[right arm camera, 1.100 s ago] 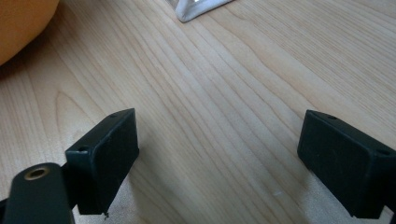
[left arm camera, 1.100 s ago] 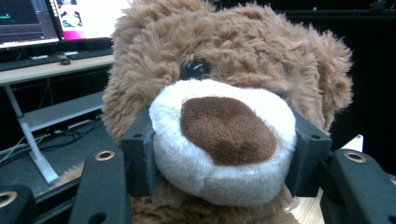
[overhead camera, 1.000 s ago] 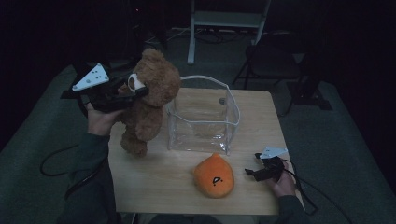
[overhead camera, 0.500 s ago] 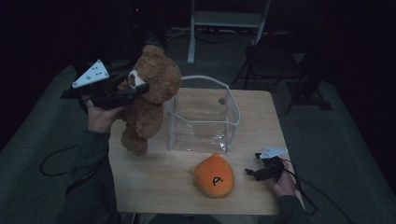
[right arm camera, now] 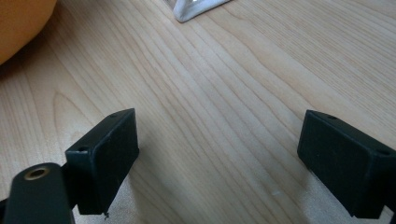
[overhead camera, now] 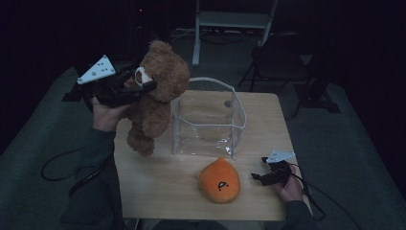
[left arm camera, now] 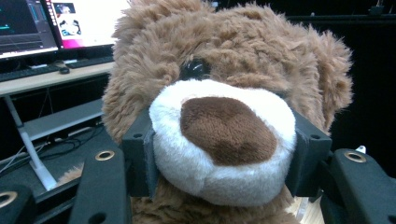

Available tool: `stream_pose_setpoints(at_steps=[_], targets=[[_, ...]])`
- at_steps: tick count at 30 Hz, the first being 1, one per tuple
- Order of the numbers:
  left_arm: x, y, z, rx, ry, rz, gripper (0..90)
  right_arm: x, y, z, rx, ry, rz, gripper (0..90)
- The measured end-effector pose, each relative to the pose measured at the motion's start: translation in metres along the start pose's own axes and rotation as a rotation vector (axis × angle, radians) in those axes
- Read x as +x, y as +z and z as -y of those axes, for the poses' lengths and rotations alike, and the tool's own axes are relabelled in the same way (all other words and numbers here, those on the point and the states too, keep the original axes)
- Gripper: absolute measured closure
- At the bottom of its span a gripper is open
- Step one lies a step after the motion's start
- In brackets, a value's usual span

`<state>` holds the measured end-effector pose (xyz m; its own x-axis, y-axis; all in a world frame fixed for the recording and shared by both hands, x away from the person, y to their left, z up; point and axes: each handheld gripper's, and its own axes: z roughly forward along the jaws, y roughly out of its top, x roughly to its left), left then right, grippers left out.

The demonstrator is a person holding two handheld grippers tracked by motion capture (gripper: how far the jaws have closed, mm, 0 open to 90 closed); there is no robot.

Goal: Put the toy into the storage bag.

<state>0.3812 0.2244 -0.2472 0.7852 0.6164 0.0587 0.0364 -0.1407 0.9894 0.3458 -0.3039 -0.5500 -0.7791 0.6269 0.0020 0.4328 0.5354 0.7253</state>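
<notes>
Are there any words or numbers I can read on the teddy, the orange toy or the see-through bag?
None can be read.
Teddy bear: no tag or writing.
Orange plush toy: a small black mark, too small to read.
Clear bag: no print.
Monitors behind the bear: writing too blurred to read.

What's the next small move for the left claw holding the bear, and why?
Probably carry the teddy bear sideways until it hangs over the clear bag. The left claw is clamped on the bear's snout, the bear hangs beside the bag's open top, and the right claw rests open on the table.
</notes>
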Motion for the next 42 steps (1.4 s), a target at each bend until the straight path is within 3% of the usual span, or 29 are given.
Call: stream_pose_setpoints(at_steps=[27, 42], targets=[[0.008, 0.014, -0.015, 0.018, 0.000, 0.003, 40.7, 0.000, 0.000, 0.000, 0.000, 0.001, 0.001, 11.7], [0.013, 0.021, -0.021, -0.026, -0.014, 0.018, 40.6, 0.000, 0.000, 0.000, 0.000, 0.001, 0.001, 11.7]])
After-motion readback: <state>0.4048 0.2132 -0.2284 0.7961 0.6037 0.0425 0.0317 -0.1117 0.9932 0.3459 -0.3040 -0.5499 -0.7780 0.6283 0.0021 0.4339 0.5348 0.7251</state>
